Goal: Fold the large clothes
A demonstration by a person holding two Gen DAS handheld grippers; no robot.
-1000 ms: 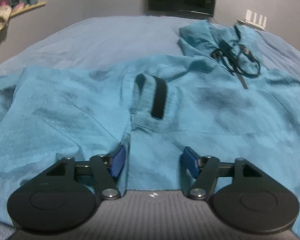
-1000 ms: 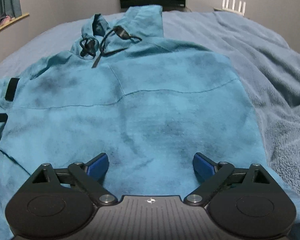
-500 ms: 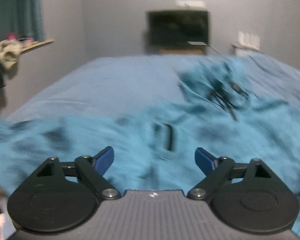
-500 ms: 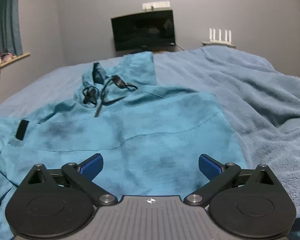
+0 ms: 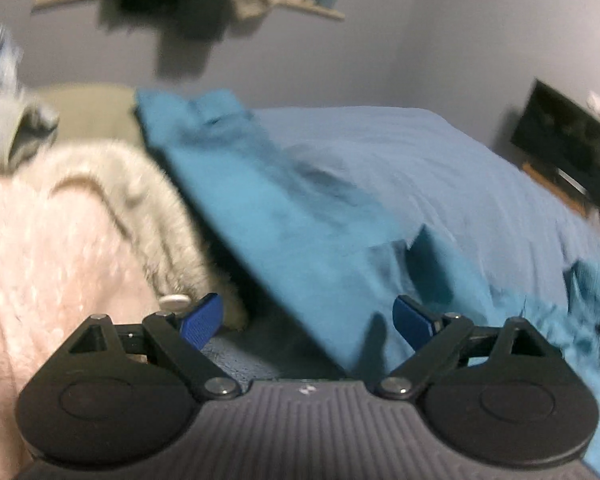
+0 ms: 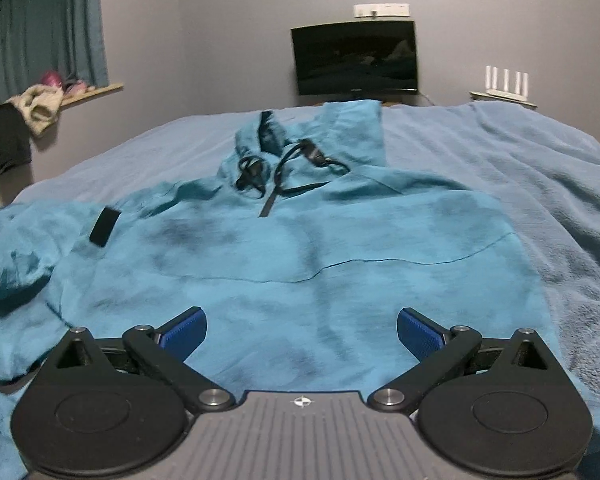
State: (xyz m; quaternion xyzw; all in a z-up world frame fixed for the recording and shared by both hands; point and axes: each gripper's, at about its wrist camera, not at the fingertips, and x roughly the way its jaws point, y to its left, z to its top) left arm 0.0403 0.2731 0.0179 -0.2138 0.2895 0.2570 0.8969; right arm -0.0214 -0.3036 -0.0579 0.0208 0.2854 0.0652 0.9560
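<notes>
We see a teal hoodie flat on the bed, hood twd the TV. Both hand-held grippers, left & right, gape empty. We'd grab the sleeve cuff next, fold it inward.

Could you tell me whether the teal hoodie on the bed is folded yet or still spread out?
Mostly spread: the hoodie lies flat, chest up, drawstrings showing. Its sleeve stretches out sideways.
</notes>
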